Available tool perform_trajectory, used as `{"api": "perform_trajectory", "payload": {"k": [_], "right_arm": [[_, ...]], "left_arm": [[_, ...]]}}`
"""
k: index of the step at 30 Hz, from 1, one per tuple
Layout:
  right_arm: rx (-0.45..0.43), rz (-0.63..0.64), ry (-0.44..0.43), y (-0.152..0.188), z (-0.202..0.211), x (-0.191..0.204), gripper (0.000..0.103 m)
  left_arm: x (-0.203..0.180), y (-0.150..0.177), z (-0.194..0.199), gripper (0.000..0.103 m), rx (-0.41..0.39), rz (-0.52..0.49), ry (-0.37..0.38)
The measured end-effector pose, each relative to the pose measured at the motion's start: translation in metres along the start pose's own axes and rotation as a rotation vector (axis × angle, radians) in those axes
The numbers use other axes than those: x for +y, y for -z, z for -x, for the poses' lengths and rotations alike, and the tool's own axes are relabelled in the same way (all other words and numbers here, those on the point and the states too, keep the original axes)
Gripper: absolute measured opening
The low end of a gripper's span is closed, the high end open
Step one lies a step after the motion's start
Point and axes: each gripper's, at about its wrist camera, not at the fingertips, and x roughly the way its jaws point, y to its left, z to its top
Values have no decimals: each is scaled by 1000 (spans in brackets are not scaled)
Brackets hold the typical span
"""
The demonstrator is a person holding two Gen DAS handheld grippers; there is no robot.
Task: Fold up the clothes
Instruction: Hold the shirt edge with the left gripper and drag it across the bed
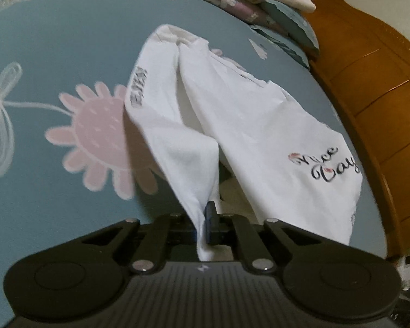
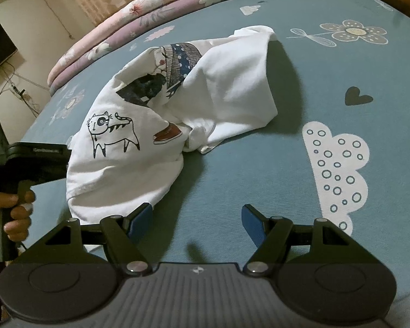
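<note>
White T-shirt (image 2: 161, 125): printed with a cat, a shoe and lettering; lies crumpled on the bed sheet (image 2: 259, 164), teal with flowers and clouds, toward the sheet's near edge. One edge of the cloth is lifted off the sheet.
Left gripper (image 1: 207, 218): jaws closed tight, pinching a bunched edge of the T-shirt, which hangs from them.
Right gripper (image 2: 196, 218): jaws wide apart, nothing between them, over bare sheet just beside the shirt's near hem.
Folded quilts (image 2: 139, 13): stacked along the sheet's far edge.
Wooden headboard (image 1: 374, 104): at the bed's side.
</note>
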Motion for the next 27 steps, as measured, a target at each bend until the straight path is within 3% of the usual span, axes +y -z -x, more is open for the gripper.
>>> {"api": "perform_trajectory", "payload": {"k": [7, 19, 27], "right_arm": [[-2, -2, -2, -3, -2, 0, 76], [-2, 10, 20, -7, -4, 3, 76], [-53, 59, 11, -22, 9, 16, 76]], "left_arm": [[23, -30, 27, 2, -47, -47, -128], [46, -76, 45, 2, -31, -184, -308], [75, -100, 51, 2, -33, -196, -422]]}}
